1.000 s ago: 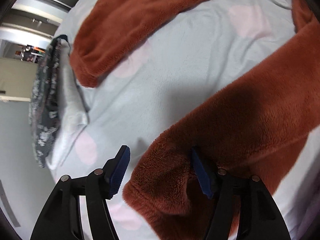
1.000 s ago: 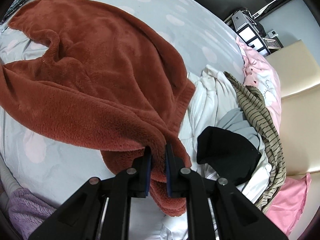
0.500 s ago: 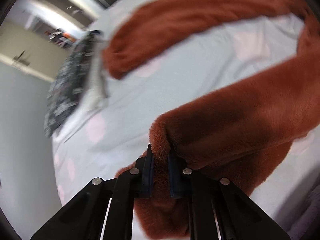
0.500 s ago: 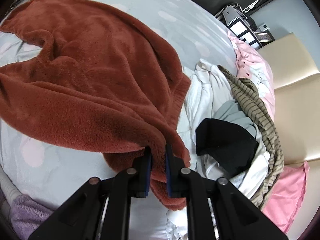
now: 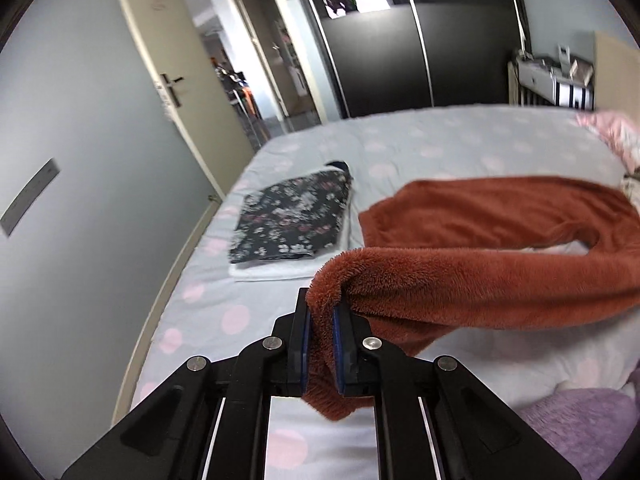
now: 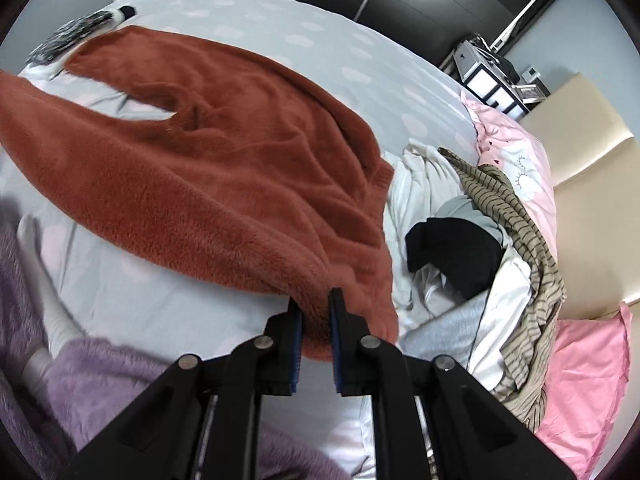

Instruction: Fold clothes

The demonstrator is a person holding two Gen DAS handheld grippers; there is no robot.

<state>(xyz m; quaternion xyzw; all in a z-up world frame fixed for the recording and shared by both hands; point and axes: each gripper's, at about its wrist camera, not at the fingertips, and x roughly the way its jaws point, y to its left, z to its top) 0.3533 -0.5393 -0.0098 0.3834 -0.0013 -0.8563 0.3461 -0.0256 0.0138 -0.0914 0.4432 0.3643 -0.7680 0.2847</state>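
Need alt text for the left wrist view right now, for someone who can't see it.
The left gripper is shut on the cuff end of a rust fleece garment, lifted above a spotted grey bedsheet. A folded floral garment lies beyond on the bed.

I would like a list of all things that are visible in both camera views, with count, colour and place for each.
fleece garment: one, rust brown, spread on the bed, two ends pinched
folded floral cloth: one, dark with pale flowers, far left of bed, on a folded white cloth
bed sheet: one, pale grey with pink dots
unfolded clothes pile: white, black, grey and striped olive pieces, right of the garment
pink pillows: at the bed head
purple fleece: near edge, by a white sock
left gripper: black, shut on garment
right gripper: black, shut on garment
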